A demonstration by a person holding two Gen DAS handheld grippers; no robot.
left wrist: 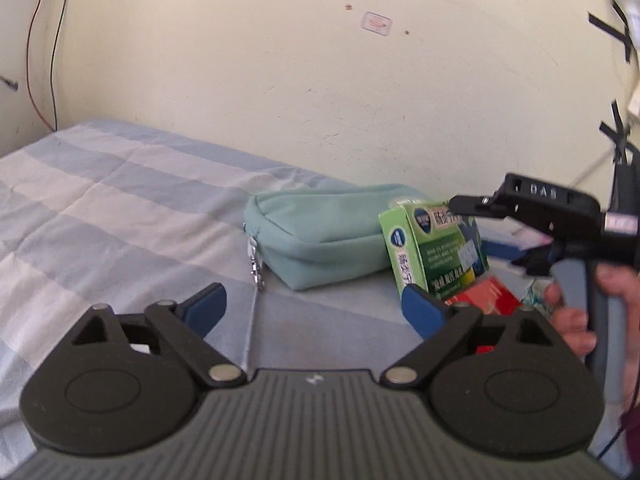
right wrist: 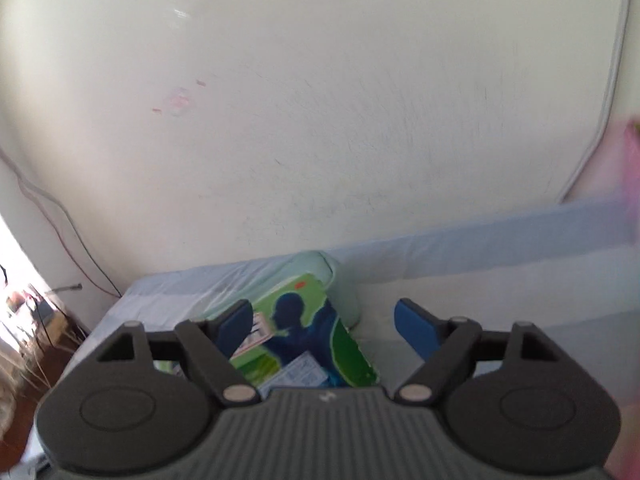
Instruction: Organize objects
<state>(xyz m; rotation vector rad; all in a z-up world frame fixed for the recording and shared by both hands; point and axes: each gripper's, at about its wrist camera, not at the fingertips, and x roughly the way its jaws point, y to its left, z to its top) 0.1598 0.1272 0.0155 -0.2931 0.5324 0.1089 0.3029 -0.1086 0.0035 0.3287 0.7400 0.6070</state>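
Note:
A teal zip pouch (left wrist: 320,236) lies on the striped bed sheet (left wrist: 100,200) by the wall. A green box (left wrist: 436,252) stands upright against its right end. A red box (left wrist: 488,296) lies in front of the green box. My left gripper (left wrist: 314,312) is open and empty, low over the sheet, in front of the pouch. My right gripper (left wrist: 460,204) reaches in from the right, just above the green box's top. In the right wrist view my right gripper (right wrist: 324,326) is open, with the green box (right wrist: 304,336) between its fingers and the pouch (right wrist: 340,280) behind.
A cream wall (left wrist: 320,80) rises right behind the pouch. Red and black wires (left wrist: 40,60) hang at the left corner. The person's hand (left wrist: 592,312) holds the right gripper's handle at the right edge. The sheet stretches out to the left.

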